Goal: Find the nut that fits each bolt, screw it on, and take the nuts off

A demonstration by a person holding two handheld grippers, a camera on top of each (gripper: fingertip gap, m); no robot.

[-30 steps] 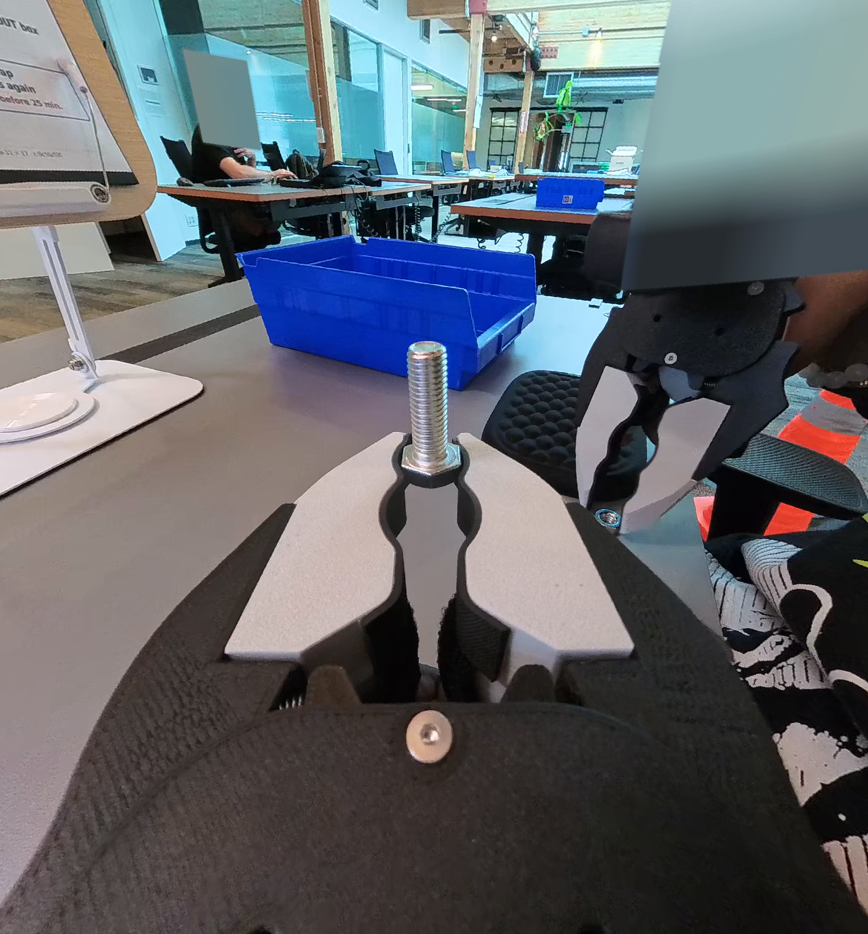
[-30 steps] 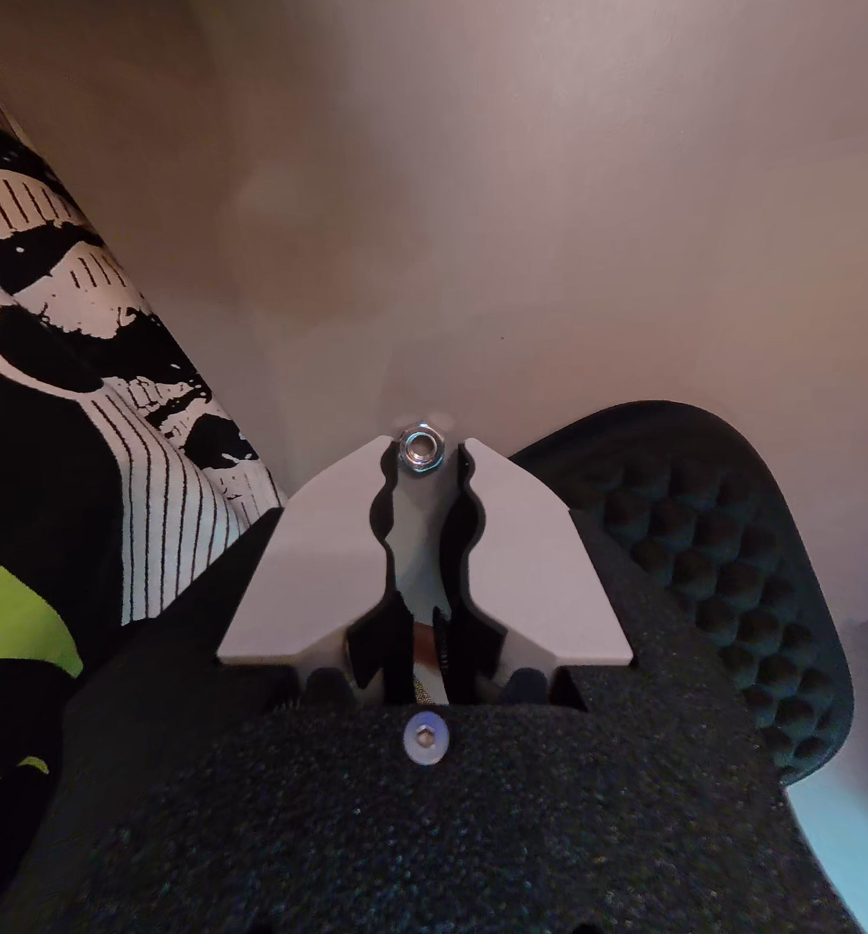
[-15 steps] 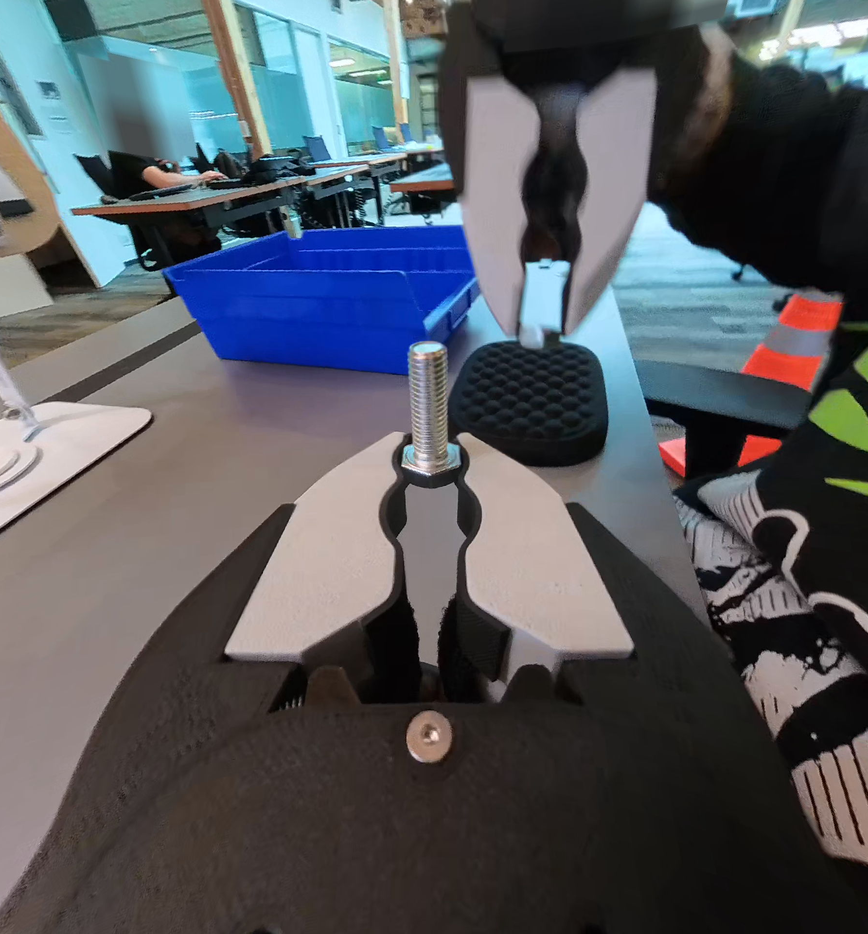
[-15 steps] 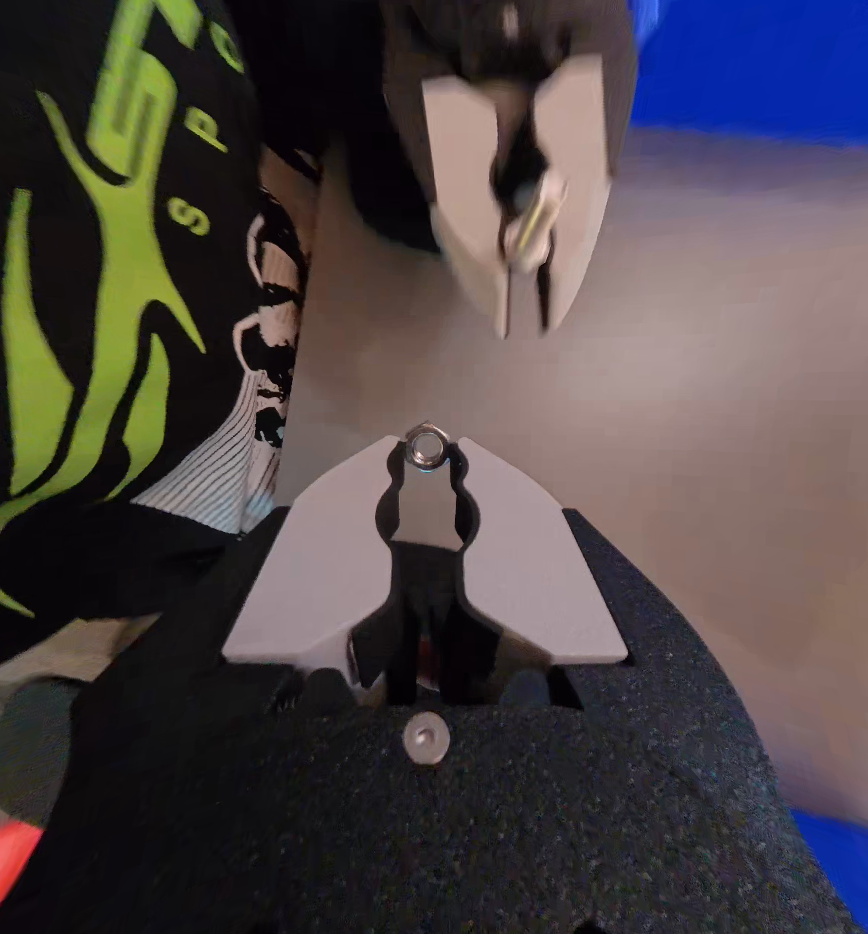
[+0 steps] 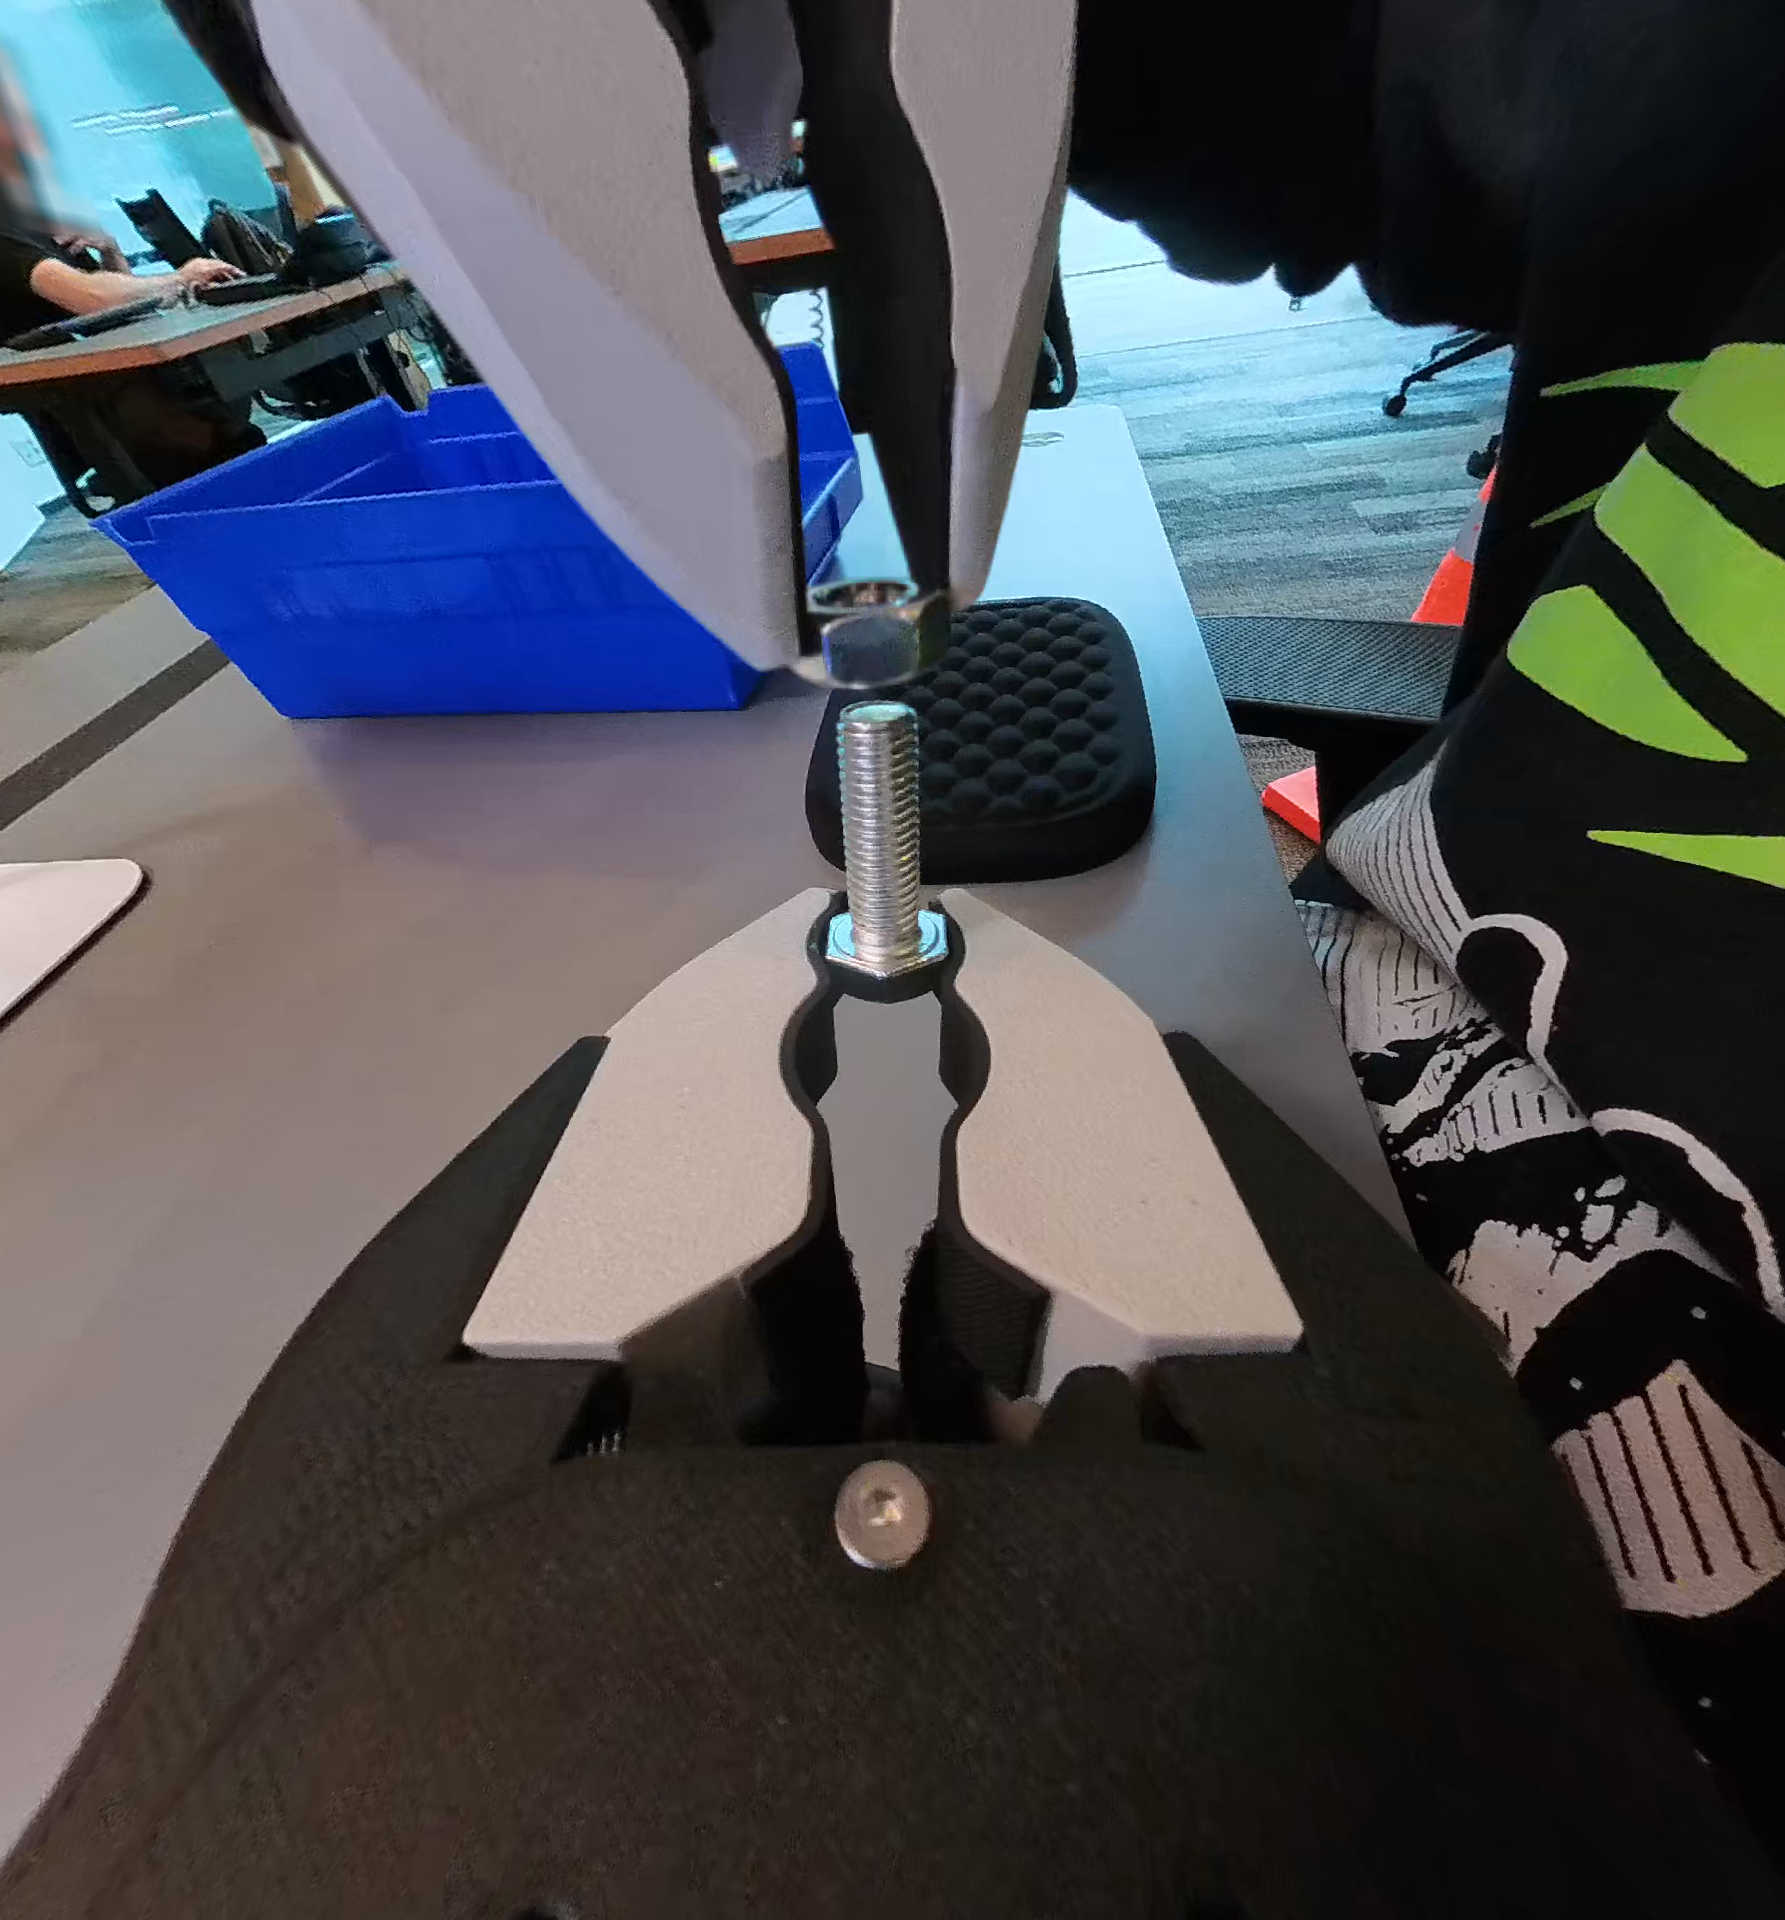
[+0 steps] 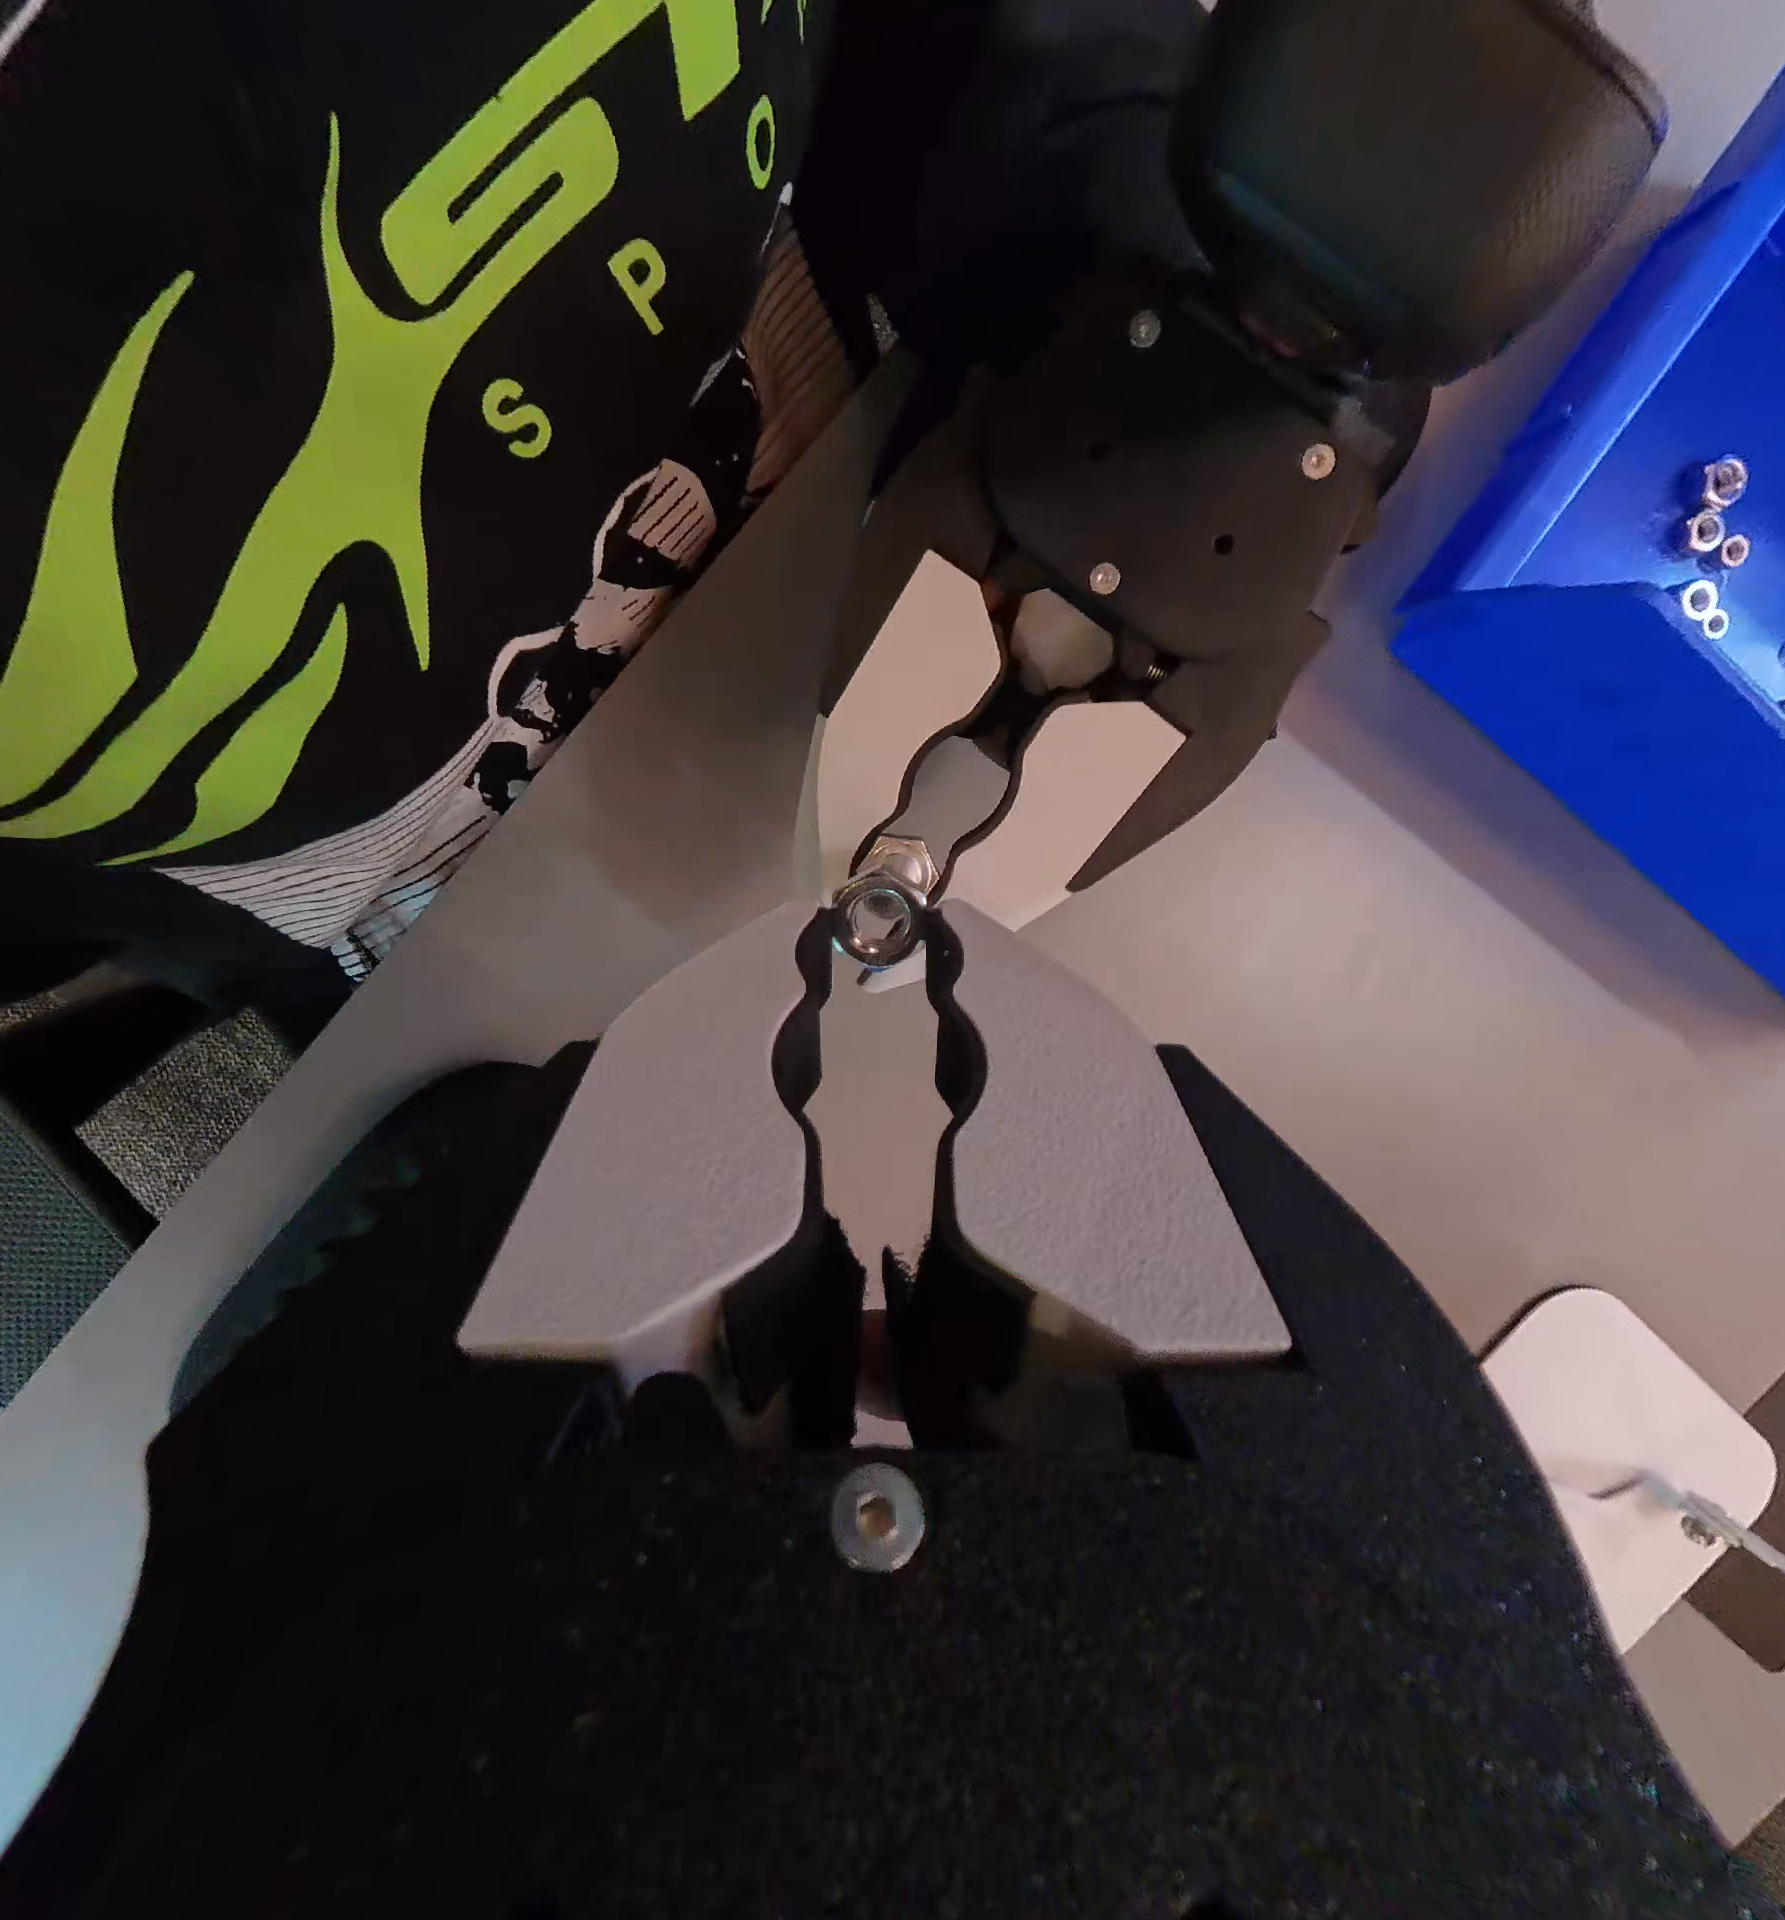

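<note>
- The bolt (image 5: pixel 875 831) was clamped by its hex head in the left gripper (image 5: pixel 880 961), threaded shank upright.
- The nut (image 5: pixel 872 634) was pinched in the right gripper (image 6: pixel 880 940), directly above the bolt's tip, apart, bore seemingly in line with the shank.

In the left wrist view we see bright, even daylight from the far windows, with a soft shadow on the counter (image 5: pixel 368 1018) beside the blue bin (image 5: pixel 431 592). The bolt (image 5: pixel 877 831) is sharp with small glints; the near right hand-held gripper (image 5: pixel 872 634) is blurred. Our right wrist view is dimmer and warmer, its edges bowed and smeared.
</note>
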